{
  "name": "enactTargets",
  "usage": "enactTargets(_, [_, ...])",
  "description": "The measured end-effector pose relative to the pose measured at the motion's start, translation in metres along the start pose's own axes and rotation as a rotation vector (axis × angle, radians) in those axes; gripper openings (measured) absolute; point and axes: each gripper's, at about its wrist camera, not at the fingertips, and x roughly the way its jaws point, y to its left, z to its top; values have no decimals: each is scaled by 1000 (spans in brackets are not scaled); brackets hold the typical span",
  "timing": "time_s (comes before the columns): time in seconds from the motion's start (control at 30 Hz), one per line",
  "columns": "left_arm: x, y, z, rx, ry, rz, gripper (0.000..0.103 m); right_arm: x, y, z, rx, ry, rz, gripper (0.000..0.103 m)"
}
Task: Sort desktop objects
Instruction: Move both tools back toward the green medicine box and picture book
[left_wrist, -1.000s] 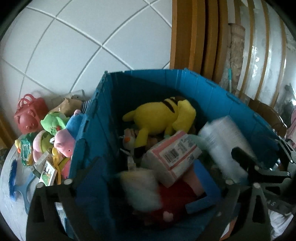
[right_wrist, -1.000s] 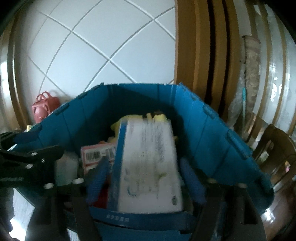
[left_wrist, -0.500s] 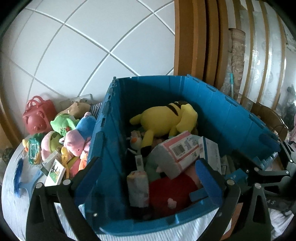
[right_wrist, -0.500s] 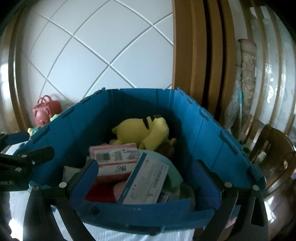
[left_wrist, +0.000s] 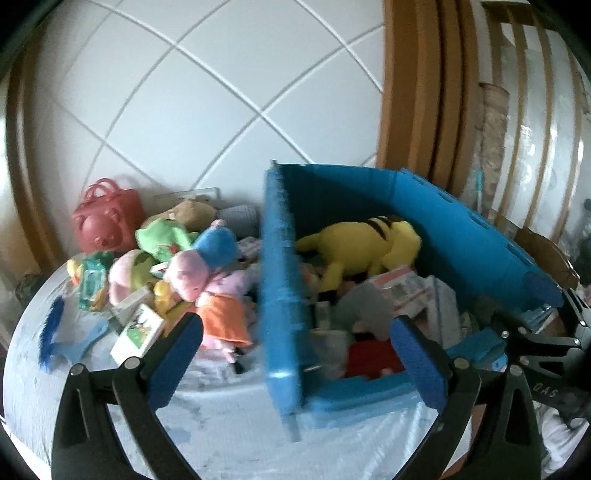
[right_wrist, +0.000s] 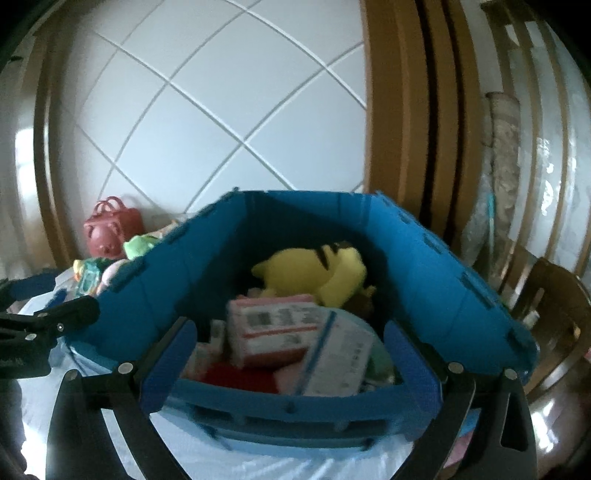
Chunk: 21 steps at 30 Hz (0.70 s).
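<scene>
Both my grippers are spread wide, holding nothing: left gripper and right gripper at lower frame, facing a blue bin holding a yellow plush.

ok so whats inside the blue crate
In the blue crate: a yellow plush at the back, a red-and-white barcoded box, a white-and-blue carton, something red lower down. What lies beneath is covered.

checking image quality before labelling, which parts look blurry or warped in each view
Left wrist: the blue bin's near wall is motion-smeared, the wall tile lines bow from fisheye. Right wrist: soft all over, the box labels unreadable, the yellow plush fuzzy-edged.
</scene>
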Motion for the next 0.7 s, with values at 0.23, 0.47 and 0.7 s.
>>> enactTargets(0.23, [-15,91,-17,-81,16,74,103,-5,75,6,-22,-43,100,103])
enactTargets(0.47, [-28,207,-41,-148,63,171,103,2,172,7,-50,-37,173,103])
enactTargets(0.7, [-25,295,-58,-194,113,234,103,16,260,0,-77,-10,213,103])
